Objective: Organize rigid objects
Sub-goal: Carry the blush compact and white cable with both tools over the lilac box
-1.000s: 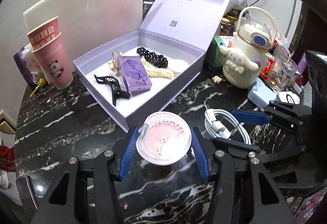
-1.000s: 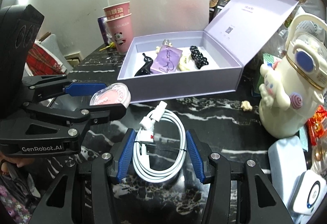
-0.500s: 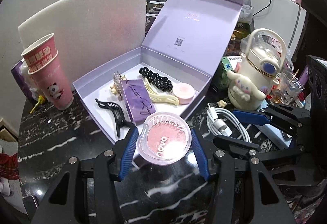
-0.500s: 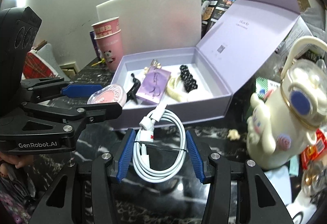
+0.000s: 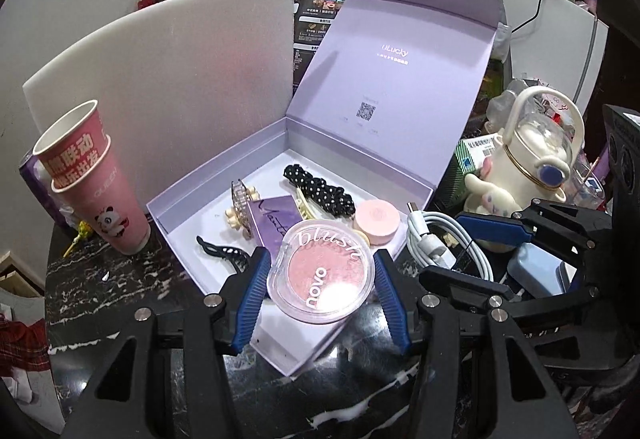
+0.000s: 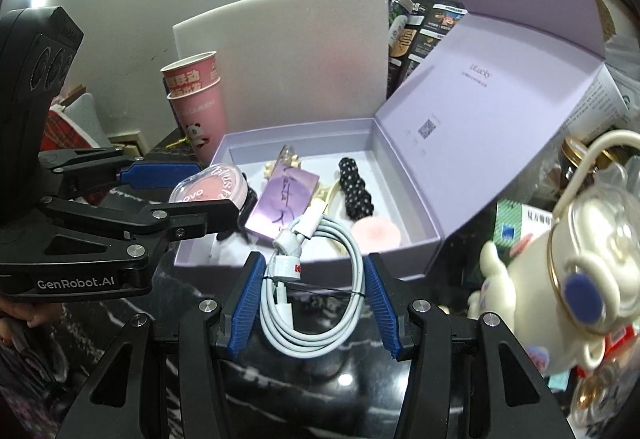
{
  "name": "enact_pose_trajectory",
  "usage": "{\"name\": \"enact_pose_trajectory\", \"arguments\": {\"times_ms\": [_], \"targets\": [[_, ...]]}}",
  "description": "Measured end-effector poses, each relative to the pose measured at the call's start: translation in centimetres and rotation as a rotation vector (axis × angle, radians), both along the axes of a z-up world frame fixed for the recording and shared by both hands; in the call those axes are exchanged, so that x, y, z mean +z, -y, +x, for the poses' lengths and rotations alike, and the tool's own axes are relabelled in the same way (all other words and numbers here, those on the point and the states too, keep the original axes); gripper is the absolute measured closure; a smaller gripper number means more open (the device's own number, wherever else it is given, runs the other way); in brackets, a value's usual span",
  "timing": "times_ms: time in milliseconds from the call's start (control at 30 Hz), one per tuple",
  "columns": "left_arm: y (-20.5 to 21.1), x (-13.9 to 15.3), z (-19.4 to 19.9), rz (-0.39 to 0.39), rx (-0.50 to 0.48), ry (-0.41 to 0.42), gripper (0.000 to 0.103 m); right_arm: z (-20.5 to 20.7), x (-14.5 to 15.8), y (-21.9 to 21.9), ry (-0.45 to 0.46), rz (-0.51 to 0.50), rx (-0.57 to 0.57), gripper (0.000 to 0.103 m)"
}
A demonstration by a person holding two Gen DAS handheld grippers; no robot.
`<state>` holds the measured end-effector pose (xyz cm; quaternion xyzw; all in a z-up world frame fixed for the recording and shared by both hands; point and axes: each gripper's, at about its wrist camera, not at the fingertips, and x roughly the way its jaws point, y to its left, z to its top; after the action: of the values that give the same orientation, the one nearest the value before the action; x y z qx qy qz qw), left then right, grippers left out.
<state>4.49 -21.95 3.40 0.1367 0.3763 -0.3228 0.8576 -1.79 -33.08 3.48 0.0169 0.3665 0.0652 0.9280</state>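
While you've got both loads in the air, watch the drop. Your left hand-held gripper (image 5: 320, 289) is clamped on the blush compact (image 5: 323, 276) by its rounded rim, over the near corner of the purple box (image 5: 224, 179). That rim is smooth plastic on two thin pads; tilt it further and it can squirt out and land on the black hair claw (image 5: 218, 253) or the purple palette (image 5: 276, 223), not on bare floor of the box. Your right hand-held gripper (image 6: 312, 303) is closed on the coiled white cable (image 6: 316, 279), just short of the box's front wall and above the tabletop (image 6: 320, 379). The coil is soft, so the plug end (image 6: 310, 221) sticking forward can snag that wall or flop onto the pink round case (image 6: 376, 233). Both grippers sit close side by side; converging on the same gap risks a knock. Free space looks tight, though the compact hides part of it.
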Motion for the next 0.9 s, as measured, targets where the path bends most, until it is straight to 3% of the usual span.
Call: {"name": "enact_pose_trajectory", "arguments": {"times_ms": [900], "targets": [[1.5,-0.5,9.6,0.039,0.032,0.041,0.051,8.9,1.4,0.8,0.006,-0.054,-0.031,0.052]]}}
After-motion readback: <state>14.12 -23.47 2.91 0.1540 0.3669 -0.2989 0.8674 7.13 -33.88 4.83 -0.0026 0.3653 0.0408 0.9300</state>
